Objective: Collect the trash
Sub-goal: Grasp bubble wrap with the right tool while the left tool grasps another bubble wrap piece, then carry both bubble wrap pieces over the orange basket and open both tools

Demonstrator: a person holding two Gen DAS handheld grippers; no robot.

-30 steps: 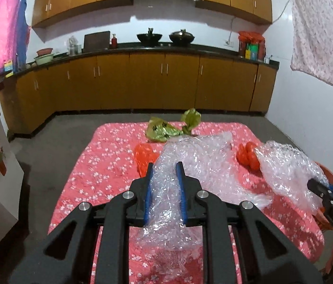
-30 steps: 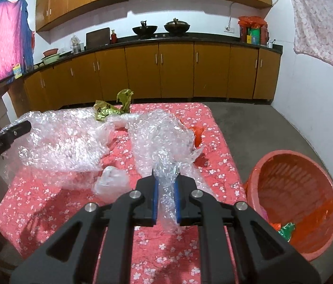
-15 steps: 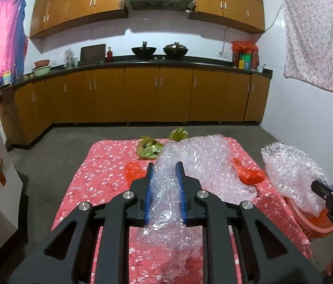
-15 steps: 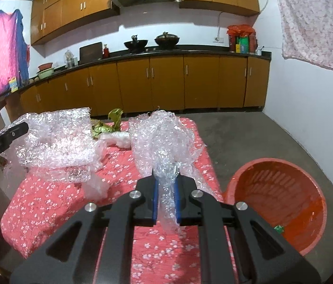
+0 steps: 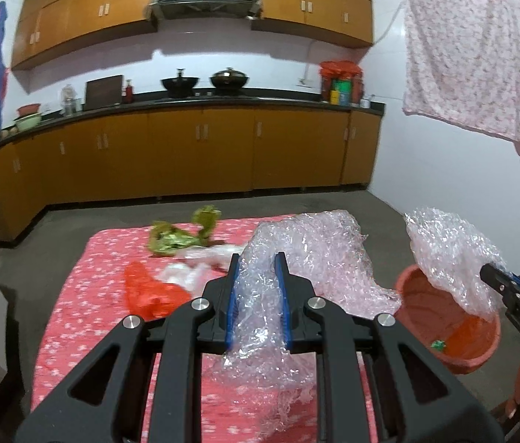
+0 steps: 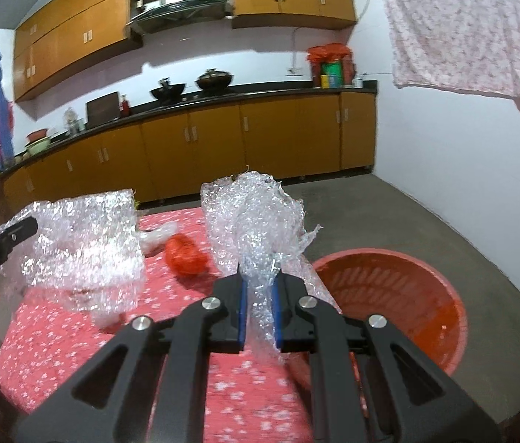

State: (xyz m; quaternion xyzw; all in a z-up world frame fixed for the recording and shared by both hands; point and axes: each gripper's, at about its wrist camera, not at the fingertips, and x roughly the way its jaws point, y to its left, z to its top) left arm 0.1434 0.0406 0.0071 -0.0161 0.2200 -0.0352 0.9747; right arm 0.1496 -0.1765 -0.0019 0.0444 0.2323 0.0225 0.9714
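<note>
While each gripper stays clamped on its own bubble-wrap sheet, carry both over the orange basket: right gripper nearly above its rim, left gripper over the table beside it; release only once inside.
</note>
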